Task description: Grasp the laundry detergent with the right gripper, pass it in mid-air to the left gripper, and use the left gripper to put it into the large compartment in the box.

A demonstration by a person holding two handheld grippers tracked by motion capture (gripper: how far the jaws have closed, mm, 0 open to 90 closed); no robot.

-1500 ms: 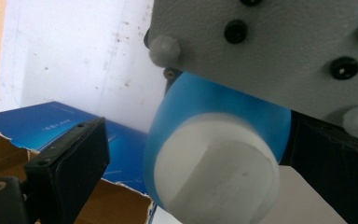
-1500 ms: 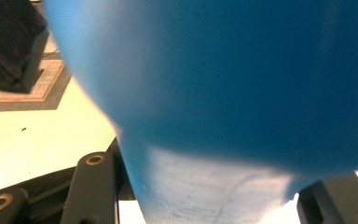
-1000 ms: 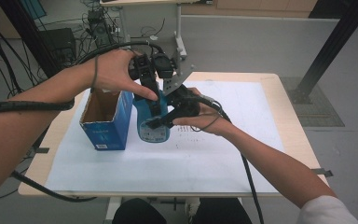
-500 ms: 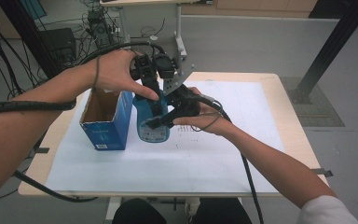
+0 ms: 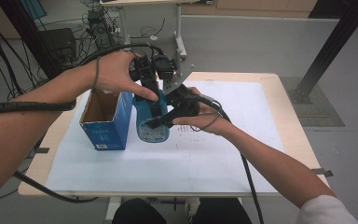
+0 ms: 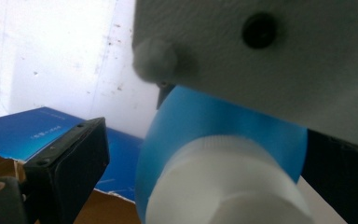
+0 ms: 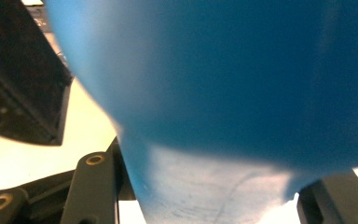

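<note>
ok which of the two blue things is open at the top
The blue cardboard box on the left: its top flaps stand open on a brown inside. The blue bottle beside it wears a white cap.

Pale wooden table [image 5: 286,100] under a white paper sheet [image 5: 242,140], grey smooth floor [image 5: 261,42] beyond, black slanted metal post [image 5: 328,46] at right, tangled black cables [image 5: 9,46] at left, even light.
</note>
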